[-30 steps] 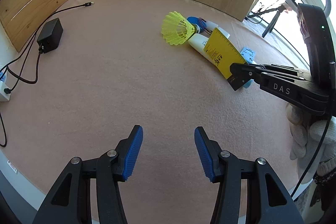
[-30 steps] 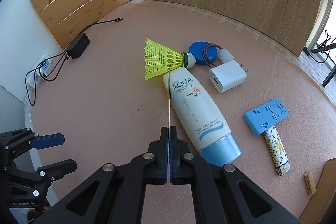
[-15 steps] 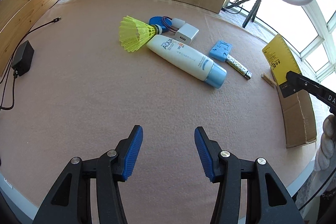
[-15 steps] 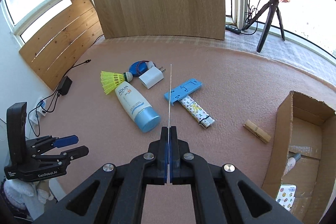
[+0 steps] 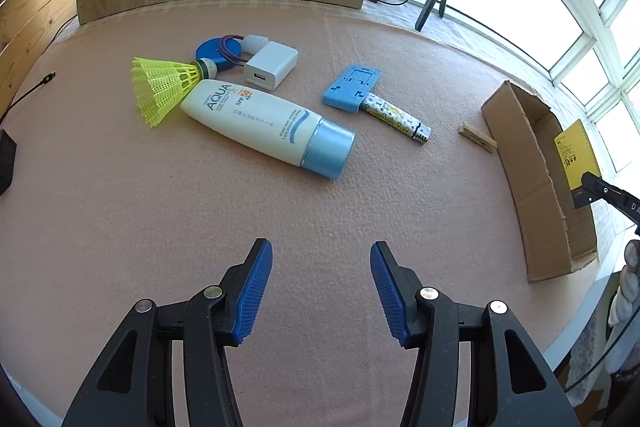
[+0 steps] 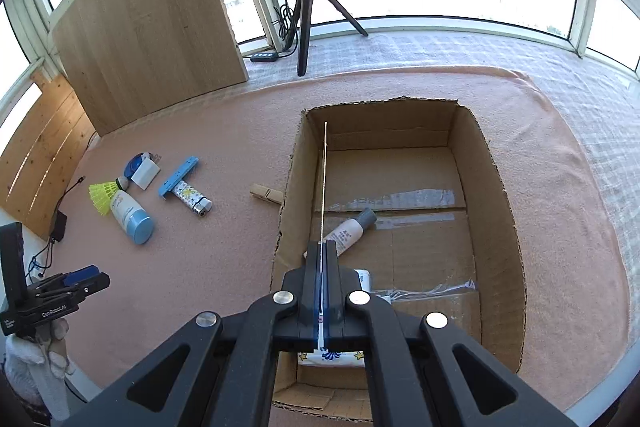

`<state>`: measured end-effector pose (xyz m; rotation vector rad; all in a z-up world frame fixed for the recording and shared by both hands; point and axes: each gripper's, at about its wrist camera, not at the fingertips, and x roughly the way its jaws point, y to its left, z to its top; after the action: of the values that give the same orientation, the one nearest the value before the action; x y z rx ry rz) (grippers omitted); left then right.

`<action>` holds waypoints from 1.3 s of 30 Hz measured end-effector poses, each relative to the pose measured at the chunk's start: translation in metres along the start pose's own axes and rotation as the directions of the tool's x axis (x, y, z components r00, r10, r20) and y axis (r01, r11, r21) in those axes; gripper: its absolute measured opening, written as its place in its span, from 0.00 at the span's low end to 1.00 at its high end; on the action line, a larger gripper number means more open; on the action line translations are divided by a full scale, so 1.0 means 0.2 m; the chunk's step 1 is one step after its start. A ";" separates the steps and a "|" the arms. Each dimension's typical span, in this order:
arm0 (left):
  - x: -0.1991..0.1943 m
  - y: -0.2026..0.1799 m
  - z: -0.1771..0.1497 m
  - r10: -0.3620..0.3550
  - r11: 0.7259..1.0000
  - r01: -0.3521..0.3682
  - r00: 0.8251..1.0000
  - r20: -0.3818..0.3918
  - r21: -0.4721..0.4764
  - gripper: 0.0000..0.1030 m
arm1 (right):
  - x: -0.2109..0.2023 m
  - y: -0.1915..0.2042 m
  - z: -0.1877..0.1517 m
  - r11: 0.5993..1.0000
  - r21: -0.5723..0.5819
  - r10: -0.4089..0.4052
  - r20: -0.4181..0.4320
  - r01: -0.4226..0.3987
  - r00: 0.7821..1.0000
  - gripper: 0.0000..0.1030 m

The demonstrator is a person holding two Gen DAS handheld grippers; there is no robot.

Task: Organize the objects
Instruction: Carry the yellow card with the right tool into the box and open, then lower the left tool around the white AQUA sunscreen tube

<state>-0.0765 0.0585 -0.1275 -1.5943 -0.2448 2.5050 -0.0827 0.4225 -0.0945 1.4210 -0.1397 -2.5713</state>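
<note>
Thin yellow ruler (image 5: 575, 158), printed black, stands edge-up over the cardboard box (image 6: 492, 163).

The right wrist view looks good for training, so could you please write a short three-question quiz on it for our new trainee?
1. True or false: the right gripper is shut on the yellow ruler.
2. Which lies inside the cardboard box? A) the yellow shuttlecock B) the small grey-capped bottle C) the wooden clothespin
3. Fill in: the left gripper is ____, with nothing between its fingers.

Key: 1 true; 2 B; 3 open.
</note>
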 end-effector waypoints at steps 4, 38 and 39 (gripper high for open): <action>0.03 -0.05 0.02 -0.004 1.000 0.004 1.000 -0.003 0.018 0.53 | -0.01 -0.11 -0.02 0.999 0.032 -0.036 0.001 0.036 0.999 0.01; 0.11 0.06 0.35 0.089 0.995 -0.091 0.995 0.050 0.039 0.53 | -0.05 -0.16 -0.05 0.999 0.044 -0.032 0.025 0.031 0.999 0.38; 0.12 0.07 0.37 0.091 0.995 -0.093 0.995 0.051 0.036 0.53 | -0.05 -0.14 -0.05 0.999 0.042 -0.030 0.026 0.029 0.999 0.38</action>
<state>-0.1544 0.0461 -0.1200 -1.5653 -0.1312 2.6038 -0.0725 0.4531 -0.0960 1.4144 -0.1788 -2.6264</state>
